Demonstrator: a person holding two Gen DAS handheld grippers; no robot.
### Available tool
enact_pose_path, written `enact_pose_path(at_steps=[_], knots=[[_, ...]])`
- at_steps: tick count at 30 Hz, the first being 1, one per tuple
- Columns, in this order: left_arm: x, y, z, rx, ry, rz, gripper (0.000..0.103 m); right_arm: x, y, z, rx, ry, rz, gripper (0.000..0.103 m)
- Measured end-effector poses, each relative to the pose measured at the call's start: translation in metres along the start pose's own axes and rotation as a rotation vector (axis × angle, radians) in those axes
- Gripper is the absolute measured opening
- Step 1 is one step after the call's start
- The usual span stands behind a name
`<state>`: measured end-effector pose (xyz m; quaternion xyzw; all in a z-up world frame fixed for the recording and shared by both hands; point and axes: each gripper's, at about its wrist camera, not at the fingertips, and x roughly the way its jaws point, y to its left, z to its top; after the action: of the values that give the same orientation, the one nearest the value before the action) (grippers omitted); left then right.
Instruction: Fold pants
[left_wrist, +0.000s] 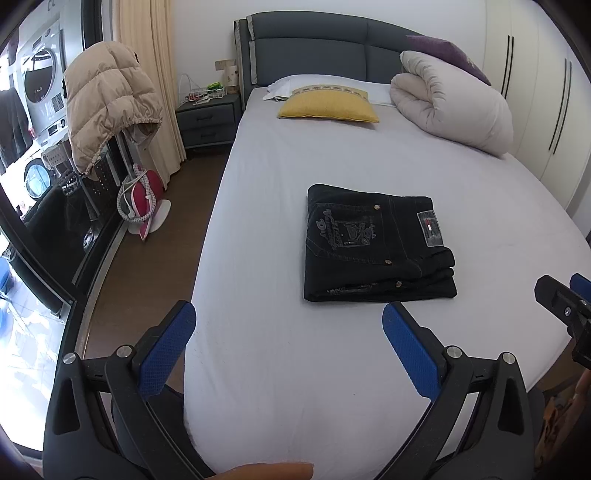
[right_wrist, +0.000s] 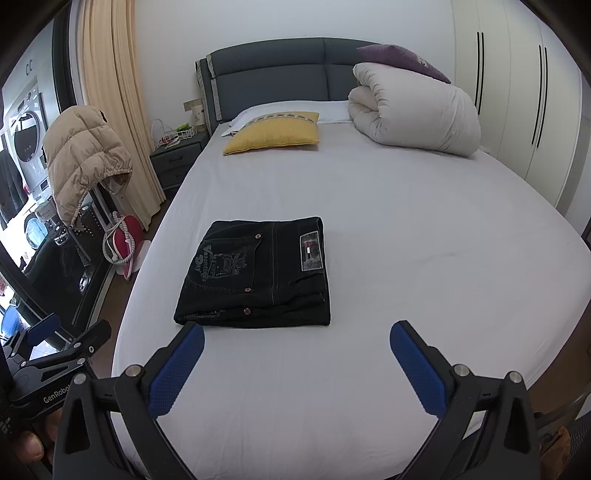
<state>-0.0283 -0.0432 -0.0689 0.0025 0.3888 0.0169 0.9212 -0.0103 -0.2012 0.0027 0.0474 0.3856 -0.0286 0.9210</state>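
Black jeans (left_wrist: 376, 245) (right_wrist: 256, 271) lie folded into a compact rectangle on the white bed sheet (left_wrist: 280, 184) (right_wrist: 406, 229), back pocket embroidery and a waist label facing up. My left gripper (left_wrist: 290, 325) hovers open over the near part of the bed, short of the jeans, nothing between its blue pads. My right gripper (right_wrist: 297, 341) is also open and empty, just in front of the jeans' near edge. The right gripper's tip (left_wrist: 565, 299) shows at the right edge of the left wrist view; the left gripper (right_wrist: 62, 343) shows at the lower left of the right wrist view.
A yellow pillow (left_wrist: 328, 105) and a rolled white duvet (left_wrist: 454, 107) lie at the head of the bed. A beige puffer jacket (left_wrist: 107, 107) hangs beside the bed on the left, above a red-and-white object (left_wrist: 142, 201) on the floor. A nightstand (left_wrist: 207, 118) stands by the headboard.
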Motion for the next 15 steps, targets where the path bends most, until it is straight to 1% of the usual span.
enact_pose_path(at_steps=[15], knots=[[0.0021, -0.0018, -0.0043, -0.002, 0.006, -0.005, 0.103, 0.0026, 0.0023, -0.0044, -0.001, 0.010, 0.001, 0.103]])
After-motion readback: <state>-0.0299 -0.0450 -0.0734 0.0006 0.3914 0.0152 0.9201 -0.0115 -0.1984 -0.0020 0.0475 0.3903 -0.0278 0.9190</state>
